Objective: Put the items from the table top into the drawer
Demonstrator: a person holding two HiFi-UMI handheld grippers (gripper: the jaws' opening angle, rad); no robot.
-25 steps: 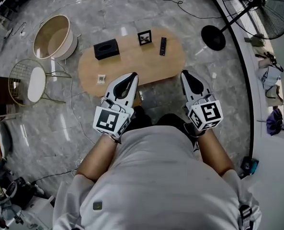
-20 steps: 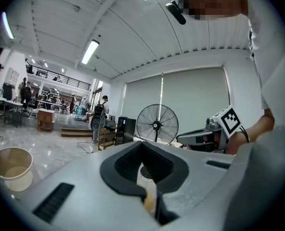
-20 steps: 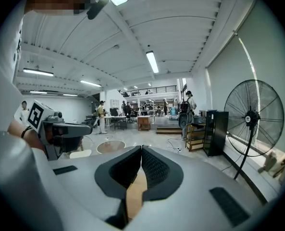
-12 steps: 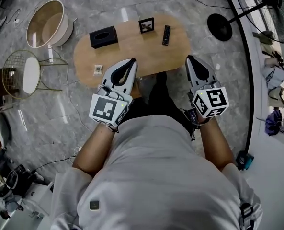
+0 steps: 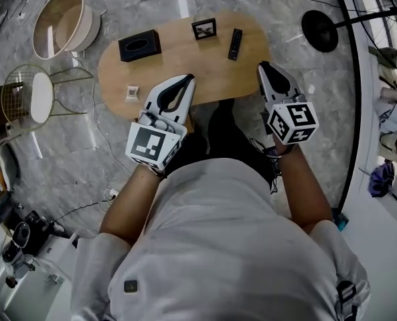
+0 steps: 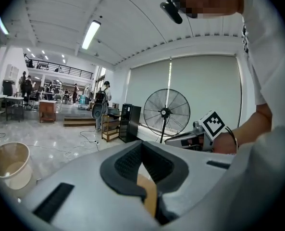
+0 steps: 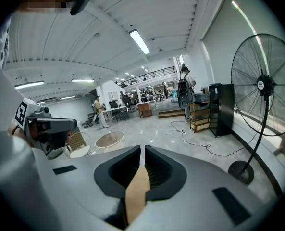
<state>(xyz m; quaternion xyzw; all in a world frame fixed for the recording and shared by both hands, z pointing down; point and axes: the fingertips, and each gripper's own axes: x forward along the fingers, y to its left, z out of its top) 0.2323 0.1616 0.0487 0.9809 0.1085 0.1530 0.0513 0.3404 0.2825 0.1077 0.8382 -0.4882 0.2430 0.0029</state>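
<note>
Grey marble floor (image 5: 298, 132): the widest open ground. It is free along the table's near side, where the person stands.

Oval light-wood table (image 5: 185, 65): all four items lie on top and none is stowed, so I judge the task not yet begun. No drawer shows from above. It may sit under the near edge, but I cannot tell.

Black pedestal fan (image 5: 321, 30): its round base stands near the table's right end and narrows the passage there.

Round white-walled tub table (image 5: 64, 22) and wire-frame stool with white seat (image 5: 27, 99): both crowd the left side, apart from the table.

Left gripper (image 5: 187, 79): tips over the near edge, jaws closed together, nothing between them.

Right gripper (image 5: 263, 65): tips at the table's right end, jaws pressed together, empty.

Black rectangular tissue box (image 5: 139, 45): far left of the top.

Slim black remote control (image 5: 235, 43): far right, near the right gripper.

Small black picture frame (image 5: 204, 29): upright at the far edge, between box and remote.

Small white square piece (image 5: 132, 93): close to the near left edge, the nearest item to the left gripper.

The middle of the top is bare, leaving room to reach in.
</note>
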